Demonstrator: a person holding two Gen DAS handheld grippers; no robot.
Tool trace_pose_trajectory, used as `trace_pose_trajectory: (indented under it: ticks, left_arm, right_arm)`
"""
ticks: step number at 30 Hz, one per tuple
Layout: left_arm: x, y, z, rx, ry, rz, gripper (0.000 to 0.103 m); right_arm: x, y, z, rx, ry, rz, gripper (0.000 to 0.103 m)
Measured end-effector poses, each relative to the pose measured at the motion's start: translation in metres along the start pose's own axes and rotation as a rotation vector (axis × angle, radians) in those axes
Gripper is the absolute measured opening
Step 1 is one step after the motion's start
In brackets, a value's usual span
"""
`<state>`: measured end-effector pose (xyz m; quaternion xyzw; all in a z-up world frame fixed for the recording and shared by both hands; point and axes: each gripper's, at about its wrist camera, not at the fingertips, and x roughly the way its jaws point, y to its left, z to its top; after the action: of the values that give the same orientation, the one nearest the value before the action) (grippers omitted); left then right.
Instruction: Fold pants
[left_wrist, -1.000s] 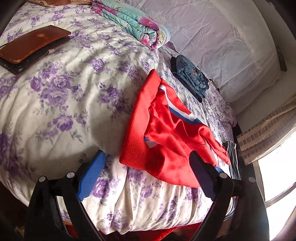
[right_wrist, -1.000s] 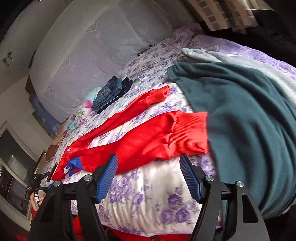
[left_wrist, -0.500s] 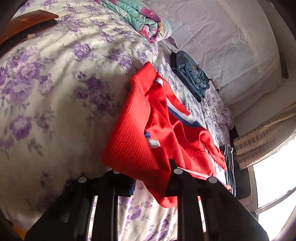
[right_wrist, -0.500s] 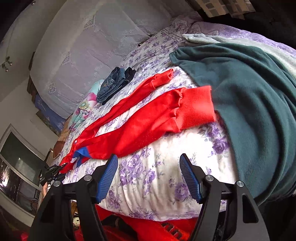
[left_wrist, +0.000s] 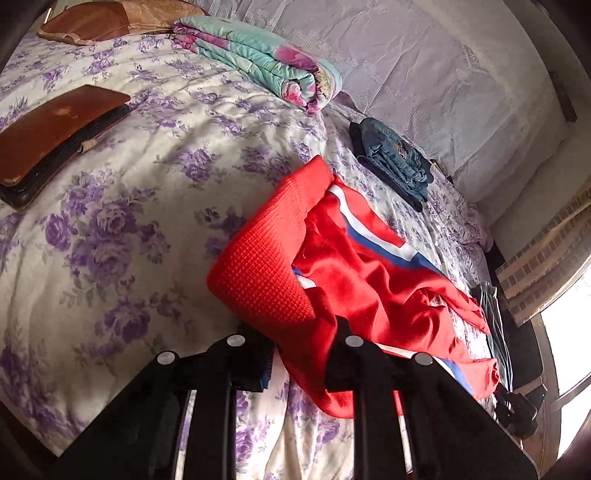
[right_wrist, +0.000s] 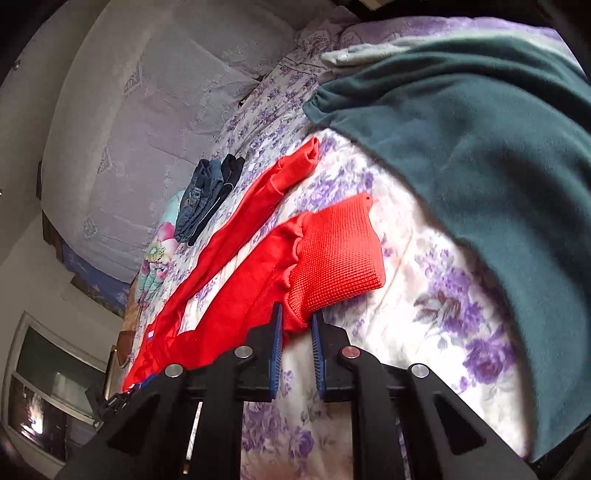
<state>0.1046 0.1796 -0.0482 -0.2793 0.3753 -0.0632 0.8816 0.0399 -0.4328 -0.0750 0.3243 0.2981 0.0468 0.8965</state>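
A: On the floral purple-and-cream bedspread (left_wrist: 122, 206), we are working the red track pants with the blue and white side stripe (left_wrist: 373, 273), which are lying stretched lengthwise along the near edge of the bed.

B: Noting the change. A second ago both tools were hanging wide over the cloth; now we are gripping at both ends. Left gripper (left_wrist: 301, 363) is closing narrow on the ribbed red waistband (left_wrist: 266, 280), cloth bunching between its fingers. Right gripper (right_wrist: 296, 347) is pinching the near leg just behind the waffle-knit red ankle cuff (right_wrist: 336, 254), blue pads (right_wrist: 276, 343) nearly meeting on it.

A: So we are moving from reaching to holding. Far leg (right_wrist: 258, 199) is lying free, apart from the gripped one.

B: Judging it, we are only starting: no fold made yet. We are probably needing to lift and carry the near leg over the far one.

A: Watching the dark green fleece blanket (right_wrist: 480, 147), just beside the cuff; it could be snagging. Folded blue jeans (left_wrist: 395, 162) and the rolled teal floral quilt (left_wrist: 258, 62) are sitting well apart.
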Motion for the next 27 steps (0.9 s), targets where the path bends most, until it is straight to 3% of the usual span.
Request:
trace_pose_trajectory:
  ticks: [2, 4, 7, 9, 10, 11, 12, 13, 14, 15, 16, 17, 18, 22, 27]
  left_arm:
    - [-0.008, -0.009, -0.002, 0.073, -0.003, 0.028, 0.017]
    - [-0.011, -0.017, -0.007, 0.136, 0.010, 0.046, 0.017]
    - [-0.001, -0.011, -0.016, 0.174, 0.083, 0.069, 0.019]
    - [0.002, 0.001, -0.020, 0.140, 0.090, 0.034, 0.019]
    - [-0.001, 0.004, -0.020, 0.128, 0.091, 0.011, 0.020]
    - [-0.006, 0.007, -0.018, 0.115, 0.098, 0.000, 0.021]
    - [-0.014, 0.009, -0.017, 0.106, 0.099, -0.011, 0.027]
    - [-0.023, 0.012, -0.016, 0.101, 0.087, -0.010, 0.041]
    - [-0.036, 0.016, -0.014, 0.105, 0.054, 0.020, 0.050]
    - [-0.049, 0.019, -0.011, 0.120, 0.000, 0.094, 0.068]
    - [-0.059, 0.020, -0.006, 0.135, -0.053, 0.171, 0.076]
    - [-0.068, 0.019, 0.001, 0.153, -0.111, 0.259, 0.076]
    - [-0.071, 0.016, 0.010, 0.167, -0.135, 0.295, 0.076]
    - [-0.041, -0.009, 0.057, 0.214, -0.090, 0.193, 0.077]
    - [0.038, -0.037, 0.112, 0.309, 0.017, 0.246, 0.078]
  right_arm:
    - [-0.017, 0.016, 0.002, -0.140, 0.001, -0.082, 0.014]
    - [-0.025, 0.018, -0.002, -0.217, 0.065, -0.143, 0.014]
    - [-0.017, -0.003, -0.016, -0.214, 0.185, -0.194, 0.015]
    - [-0.018, -0.011, -0.021, -0.198, 0.183, -0.179, 0.016]
    - [-0.022, -0.010, -0.019, -0.200, 0.180, -0.179, 0.021]
    - [-0.029, -0.008, -0.016, -0.204, 0.166, -0.204, 0.035]
    - [-0.039, -0.004, -0.012, -0.216, 0.130, -0.254, 0.058]
    - [-0.056, -0.002, -0.008, -0.236, 0.064, -0.304, 0.067]
    - [-0.070, 0.000, 0.000, -0.255, -0.005, -0.341, 0.070]
    - [-0.081, 0.002, 0.009, -0.257, -0.057, -0.357, 0.070]
    - [-0.089, 0.002, 0.020, -0.239, -0.094, -0.340, 0.070]
    - [-0.090, 0.003, 0.030, -0.209, -0.113, -0.292, 0.070]
    - [-0.086, 0.004, 0.040, -0.185, -0.118, -0.234, 0.070]
    - [-0.031, 0.013, 0.074, -0.120, -0.058, -0.098, 0.070]
    - [0.030, 0.020, 0.101, -0.059, 0.015, -0.065, 0.070]
